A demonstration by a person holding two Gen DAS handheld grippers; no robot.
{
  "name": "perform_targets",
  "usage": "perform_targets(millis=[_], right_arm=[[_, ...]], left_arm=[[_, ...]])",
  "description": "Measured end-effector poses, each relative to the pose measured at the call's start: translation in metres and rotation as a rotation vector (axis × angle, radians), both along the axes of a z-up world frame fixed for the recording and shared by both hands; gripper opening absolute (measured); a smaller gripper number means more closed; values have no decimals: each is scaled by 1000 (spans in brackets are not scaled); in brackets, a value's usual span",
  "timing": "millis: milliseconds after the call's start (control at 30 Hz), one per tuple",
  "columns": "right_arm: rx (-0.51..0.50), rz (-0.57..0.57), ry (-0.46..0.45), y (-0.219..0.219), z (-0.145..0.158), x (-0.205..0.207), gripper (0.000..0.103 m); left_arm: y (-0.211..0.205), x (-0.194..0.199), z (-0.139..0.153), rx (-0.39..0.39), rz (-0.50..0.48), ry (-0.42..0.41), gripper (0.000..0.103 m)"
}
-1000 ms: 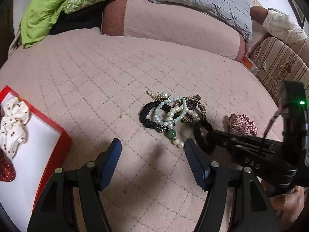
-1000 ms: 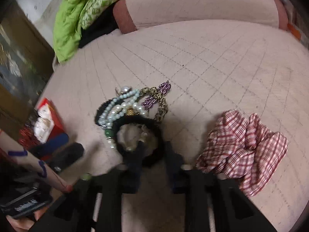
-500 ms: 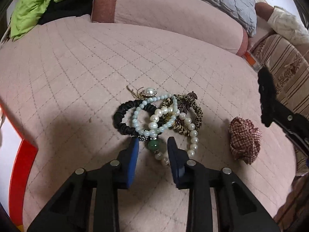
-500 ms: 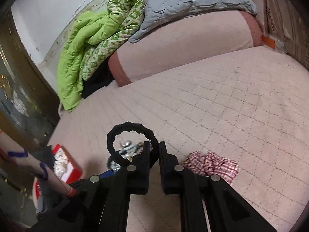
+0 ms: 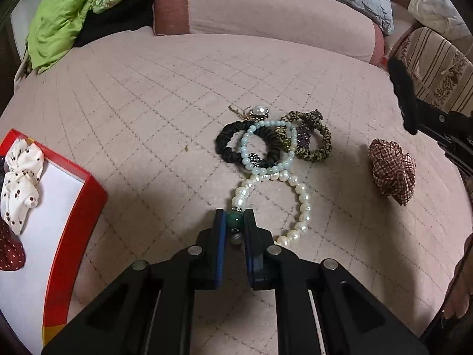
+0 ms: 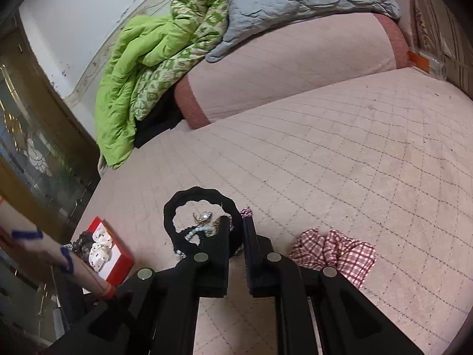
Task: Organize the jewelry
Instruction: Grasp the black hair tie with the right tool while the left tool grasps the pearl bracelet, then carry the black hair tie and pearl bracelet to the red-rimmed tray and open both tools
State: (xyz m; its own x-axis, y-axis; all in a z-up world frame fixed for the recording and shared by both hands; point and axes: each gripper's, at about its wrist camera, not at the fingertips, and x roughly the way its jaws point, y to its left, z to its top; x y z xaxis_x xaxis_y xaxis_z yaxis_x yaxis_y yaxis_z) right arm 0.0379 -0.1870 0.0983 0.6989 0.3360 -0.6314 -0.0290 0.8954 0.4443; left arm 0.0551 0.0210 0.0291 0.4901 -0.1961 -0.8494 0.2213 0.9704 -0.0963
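Left wrist view: the left gripper (image 5: 235, 226) has just been closing and now pinches the green bead (image 5: 234, 219) of the pearl necklace (image 5: 300, 199), likely the firmest spot for drawing it out of the pile (image 5: 272, 140) on the bed (image 5: 147, 103). The red box (image 5: 74, 222), probably where the pieces go, sits well apart on the left.

Right wrist view: the right gripper (image 6: 236, 232) is pressed together on a black hair tie (image 6: 170, 211), held up clear of the bed, seemingly so it cannot snag. A checked scrunchie (image 6: 334, 251) lies beside it.
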Motion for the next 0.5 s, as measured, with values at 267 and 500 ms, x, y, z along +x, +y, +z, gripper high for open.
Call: perform_targets(millis=[267, 500], right_arm=[[-10, 15, 3, 3, -2, 2, 10], [-40, 37, -6, 11, -1, 1, 10]], left_arm=[[-2, -4, 17, -18, -6, -115, 11], [-5, -14, 46, 29, 6, -254, 11]])
